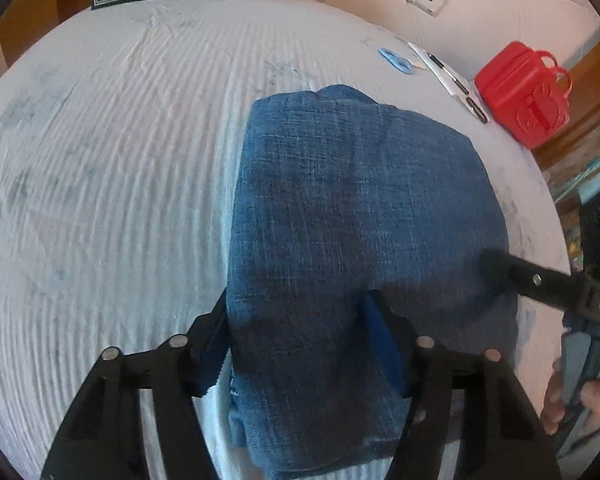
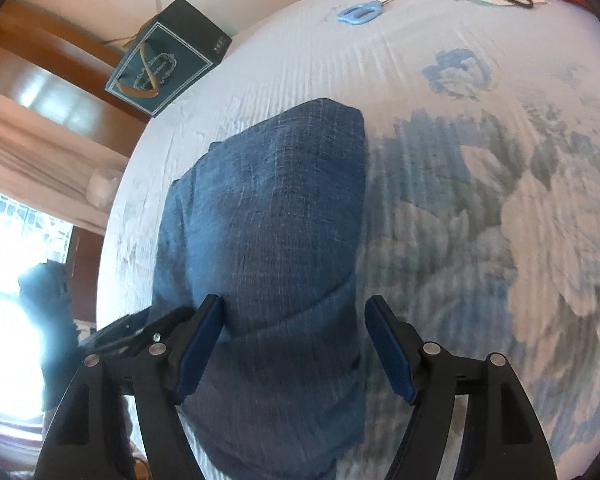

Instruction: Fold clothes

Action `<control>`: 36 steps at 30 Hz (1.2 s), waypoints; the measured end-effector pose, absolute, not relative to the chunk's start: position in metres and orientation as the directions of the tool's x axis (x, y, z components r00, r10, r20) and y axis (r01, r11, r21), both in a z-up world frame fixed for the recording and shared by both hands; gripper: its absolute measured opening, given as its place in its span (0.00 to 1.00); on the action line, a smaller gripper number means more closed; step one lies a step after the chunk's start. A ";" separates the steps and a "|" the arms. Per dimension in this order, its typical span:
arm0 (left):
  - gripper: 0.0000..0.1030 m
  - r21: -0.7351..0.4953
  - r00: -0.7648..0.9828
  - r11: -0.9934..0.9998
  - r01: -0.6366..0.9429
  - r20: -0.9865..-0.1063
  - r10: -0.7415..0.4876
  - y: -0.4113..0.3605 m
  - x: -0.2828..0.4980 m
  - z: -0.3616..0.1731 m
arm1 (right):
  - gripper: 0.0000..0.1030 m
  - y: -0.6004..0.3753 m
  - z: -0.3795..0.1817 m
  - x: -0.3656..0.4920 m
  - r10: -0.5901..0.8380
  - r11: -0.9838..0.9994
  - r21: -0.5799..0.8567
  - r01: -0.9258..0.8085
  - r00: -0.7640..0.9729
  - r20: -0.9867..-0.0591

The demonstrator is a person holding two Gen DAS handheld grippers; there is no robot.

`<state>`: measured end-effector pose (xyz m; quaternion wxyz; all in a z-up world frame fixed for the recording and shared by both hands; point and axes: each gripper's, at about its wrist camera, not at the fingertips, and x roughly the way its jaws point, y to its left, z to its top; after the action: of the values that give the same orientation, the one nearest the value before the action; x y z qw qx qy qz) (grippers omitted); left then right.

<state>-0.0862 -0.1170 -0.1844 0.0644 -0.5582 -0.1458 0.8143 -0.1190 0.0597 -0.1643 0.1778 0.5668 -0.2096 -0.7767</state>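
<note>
Both grippers hang over the jeans [image 1: 356,248]: my left gripper [image 1: 300,340] stands wide, its fingers straddling the near end of the denim, and my right gripper [image 2: 294,344] is spread wide too, holding nothing, low over the same bundle. The jeans lie as a compact, layered block on the bedsheet [image 1: 100,200], edges doubled under, so they already look folded; whether another fold is wanted I cannot tell. I judge the denim heavyish, limp but thick, rough enough not to slip; the layers would slide apart unless pinched together at a doubled edge or corner. Beyond the jeans, toward the wall, lie blue scissors [image 1: 396,60] and a paper with pens [image 1: 448,76]. Right of those sits a red case [image 1: 520,92], closed, contents hidden. Far left of the jeans stands a dark gift bag [image 2: 164,60]; its inside is not visible.
</note>
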 end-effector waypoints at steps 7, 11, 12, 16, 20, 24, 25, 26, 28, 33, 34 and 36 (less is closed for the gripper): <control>0.59 -0.244 -0.368 -0.970 0.009 -0.903 0.223 -0.108 -0.087 -0.186 | 0.71 0.051 -0.174 -0.127 -0.516 -0.854 0.516 0.073 -0.256 -0.818; 0.63 -0.241 -0.358 -0.970 -0.032 -0.903 0.236 -0.107 -0.093 -0.189 | 0.71 0.045 -0.179 -0.132 -0.513 -0.858 0.505 0.095 -0.235 -0.826; 0.62 -0.245 -0.350 -0.969 -0.025 -0.906 0.238 -0.107 -0.093 -0.188 | 0.72 0.041 -0.178 -0.133 -0.499 -0.866 0.488 0.108 -0.232 -0.835; 0.50 -0.234 -0.331 -0.972 -0.019 -0.916 0.227 -0.102 -0.082 -0.181 | 0.71 0.027 -0.176 -0.125 -0.467 -0.884 0.446 0.142 -0.201 -0.861; 0.49 -0.251 -0.327 -0.968 -0.023 -0.913 0.245 -0.101 -0.073 -0.184 | 0.71 0.030 -0.179 -0.113 -0.487 -0.873 0.466 0.142 -0.197 -0.851; 0.49 -0.281 -0.327 -0.959 -0.024 -0.904 0.274 -0.105 -0.078 -0.186 | 0.71 0.025 -0.177 -0.116 -0.458 -0.888 0.434 0.153 -0.195 -0.867; 0.49 -0.280 -0.324 -0.960 -0.026 -0.906 0.273 -0.104 -0.079 -0.186 | 0.71 0.024 -0.176 -0.117 -0.449 -0.892 0.425 0.154 -0.195 -0.872; 0.49 -0.274 -0.319 -0.962 -0.023 -0.910 0.267 -0.103 -0.079 -0.185 | 0.71 0.022 -0.175 -0.118 -0.441 -0.896 0.416 0.156 -0.195 -0.876; 0.49 -0.261 -0.308 -0.965 -0.018 -0.917 0.254 -0.101 -0.078 -0.184 | 0.70 0.020 -0.174 -0.119 -0.426 -0.902 0.400 0.160 -0.195 -0.883; 0.49 -0.262 -0.322 -0.965 0.008 -0.914 0.245 -0.101 -0.077 -0.186 | 0.70 0.021 -0.175 -0.117 -0.423 -0.903 0.395 0.167 -0.193 -0.885; 0.49 -0.259 -0.325 -0.966 0.009 -0.914 0.242 -0.101 -0.077 -0.186 | 0.70 0.020 -0.175 -0.118 -0.419 -0.905 0.389 0.173 -0.194 -0.887; 0.47 -0.254 -0.336 -0.967 0.032 -0.914 0.228 -0.100 -0.073 -0.182 | 0.70 0.020 -0.174 -0.118 -0.414 -0.906 0.380 0.185 -0.200 -0.888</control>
<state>-0.0733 -0.1003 -0.1821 0.0606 -0.5728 -0.1138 0.8095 -0.1178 0.0195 -0.1743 0.1948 0.6015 -0.0949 -0.7689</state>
